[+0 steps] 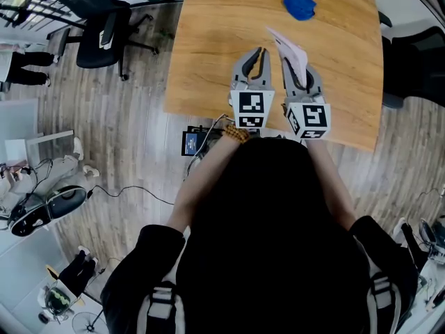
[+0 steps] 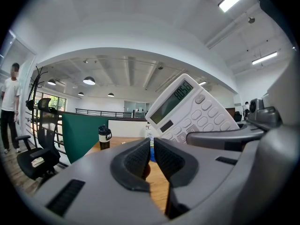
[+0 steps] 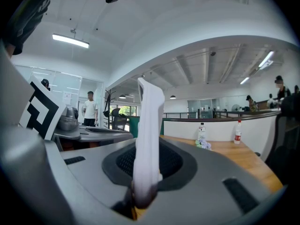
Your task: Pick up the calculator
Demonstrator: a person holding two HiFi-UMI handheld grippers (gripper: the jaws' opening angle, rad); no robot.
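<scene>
1. Nearest to us, the person leans over the near edge of the wooden desk [image 1: 201, 61], a claw in each hand, the two side by side and pointing roughly level across the top.
2. The right claw [image 1: 297, 75] is clenched on the calculator [image 1: 288, 49]. In the right gripper view its pads [image 3: 125, 162] press on both faces of the white body, which shows there edge-on [image 3: 150, 125].
3. The calculator is up off the desk, held by its lower end. Its far end tips away from the person and a little toward the left claw.
4. From the left gripper view you get its face: grey display lit with digits, rows of pale keys [image 2: 187, 109].
5. The left claw [image 1: 261, 50] is closed up too, but on nothing. Its ribbed pads [image 2: 136, 158] meet at the tips with only a sliver of desk showing below them.
6. The two claws sit just beside each other, not touching.
7. Further up the desk lies a crumpled blue cloth [image 1: 299, 3], well apart from the claws.
8. At the far edge stands a dark cup [image 2: 104, 137] with a lid.
9. Off the desk's left side, a black office chair [image 1: 104, 37] stands on the plank floor.
10. Beyond that, a green partition [image 2: 77, 132], and a person in a white top [image 2: 9, 107] stands by the chairs.
</scene>
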